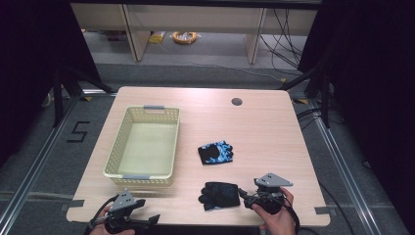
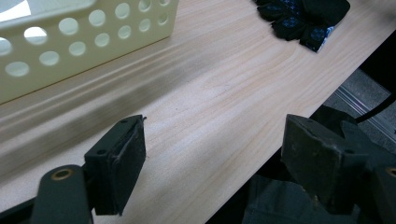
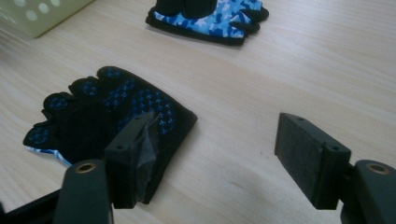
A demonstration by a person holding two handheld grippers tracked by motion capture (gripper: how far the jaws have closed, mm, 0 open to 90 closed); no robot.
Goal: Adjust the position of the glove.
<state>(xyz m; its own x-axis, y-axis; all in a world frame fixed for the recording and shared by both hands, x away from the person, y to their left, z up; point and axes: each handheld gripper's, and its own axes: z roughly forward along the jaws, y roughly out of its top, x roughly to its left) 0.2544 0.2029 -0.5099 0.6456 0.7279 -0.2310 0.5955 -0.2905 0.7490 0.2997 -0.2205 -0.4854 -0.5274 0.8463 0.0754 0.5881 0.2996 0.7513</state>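
From the high view, your right gripper [image 1: 249, 198] sits at the near edge of the bench [image 1: 274, 137], jaws released and pointing left at the black glove [image 1: 219, 195], which lies palm-up just beside them; your left gripper [image 1: 139, 218] is well apart from it, down at the near left corner below the cream basket [image 1: 143, 147], so the right hand is plainly the nearer one. A second glove, the blue camouflage glove [image 1: 215, 152], lies farther up the bench, between the basket and the black glove's side. In the left gripper view, those jaws stand wide with nothing between them, the basket wall [image 2: 88, 35] ahead on the left. In the right gripper view, the black glove [image 3: 107, 109] lies ahead and left, its cuff edge at the left jaw, fingers pointing away left; I judge you need a small shift left to straddle the cuff.
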